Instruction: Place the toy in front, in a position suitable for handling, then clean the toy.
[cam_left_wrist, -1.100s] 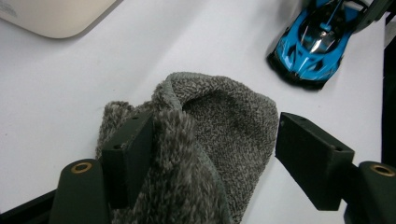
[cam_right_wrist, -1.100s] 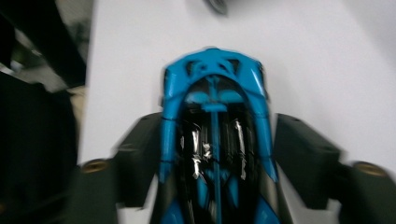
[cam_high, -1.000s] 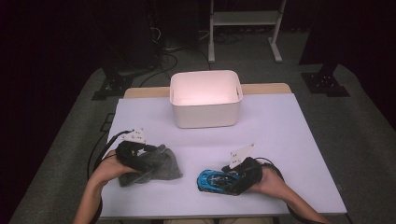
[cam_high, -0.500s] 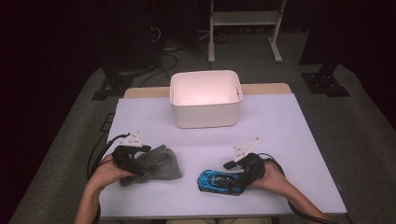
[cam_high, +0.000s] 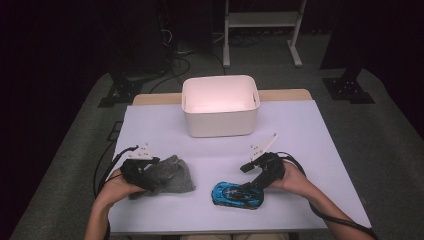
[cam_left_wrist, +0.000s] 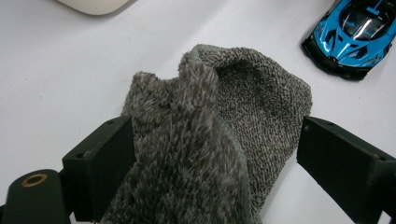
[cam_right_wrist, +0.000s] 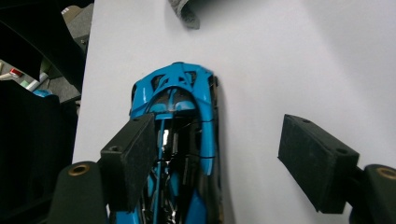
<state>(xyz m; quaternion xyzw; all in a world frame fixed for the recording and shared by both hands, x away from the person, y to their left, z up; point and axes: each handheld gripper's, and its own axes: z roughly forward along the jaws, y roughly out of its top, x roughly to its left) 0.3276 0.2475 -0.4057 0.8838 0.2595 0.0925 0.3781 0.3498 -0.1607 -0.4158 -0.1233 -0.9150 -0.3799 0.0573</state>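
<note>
A crumpled grey fleece cloth (cam_high: 170, 176) lies on the white table at the near left. My left gripper (cam_high: 150, 175) is over its left end. In the left gripper view the cloth (cam_left_wrist: 224, 116) lies between the wide-open jaws of the left gripper (cam_left_wrist: 212, 149); the left jaw touches it. A blue toy car (cam_high: 237, 194) sits near the front edge. My right gripper (cam_high: 252, 185) stands open at its right end. In the right gripper view the car (cam_right_wrist: 175, 107) lies lengthwise under the left jaw of the right gripper (cam_right_wrist: 224, 154); the right jaw is off to its side.
A white plastic bin (cam_high: 220, 122) stands at the back middle of the table (cam_high: 310, 135). The table's front edge runs just below the car. Cables trail from both grippers over the table's sides. A corner of the bin (cam_left_wrist: 93, 5) shows beyond the cloth.
The right gripper has drawn back slightly to the right while the car stayed put. The left gripper has shifted a little toward the near left over the cloth.
</note>
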